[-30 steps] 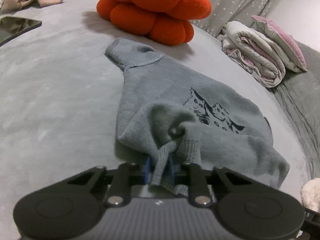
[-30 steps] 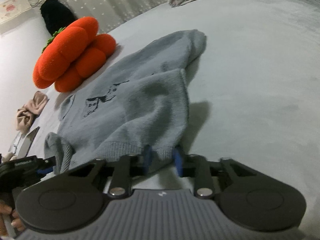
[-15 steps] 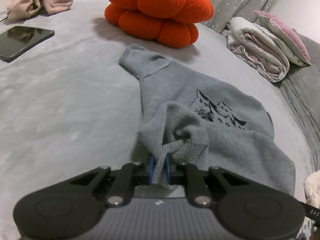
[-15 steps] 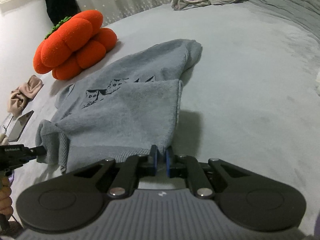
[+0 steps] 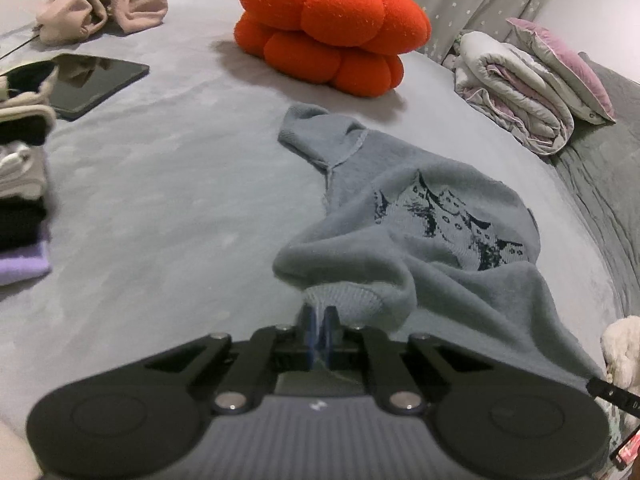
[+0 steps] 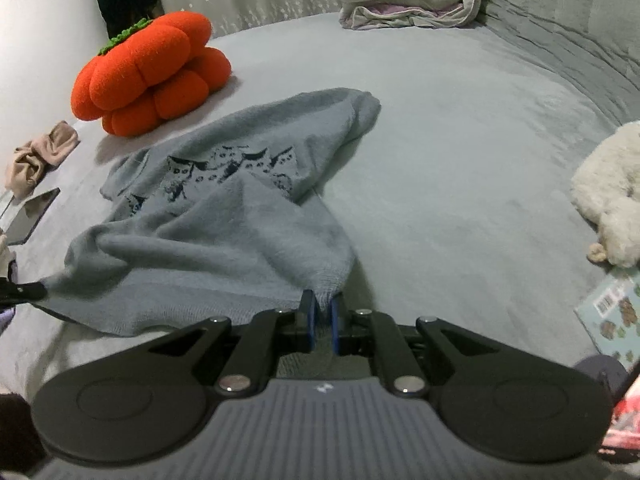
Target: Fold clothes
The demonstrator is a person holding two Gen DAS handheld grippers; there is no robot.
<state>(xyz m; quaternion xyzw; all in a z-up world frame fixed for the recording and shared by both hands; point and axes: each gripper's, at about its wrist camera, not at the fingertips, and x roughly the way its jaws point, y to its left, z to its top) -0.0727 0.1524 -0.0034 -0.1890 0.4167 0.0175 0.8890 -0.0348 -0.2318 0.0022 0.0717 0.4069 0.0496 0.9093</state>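
Left gripper (image 5: pixel 319 322): pinching grey sweater's (image 5: pixel 420 216) ribbed hem | right gripper (image 6: pixel 323 312): clamped on its other hem corner | orange pumpkin cushion (image 5: pixel 332 28): far side of bed (image 5: pixel 160 200)

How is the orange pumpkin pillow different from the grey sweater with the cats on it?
The pumpkin pillow is bright orange with a green top; the sweater is pale grey-blue with dark cats printed on it. The pillow is puffy and sits up tall; the sweater is thin and droops. Nothing touches the pillow, while the left claw and right claw each pinch the sweater's ribbed hem. Both are soft and on the grey bed.
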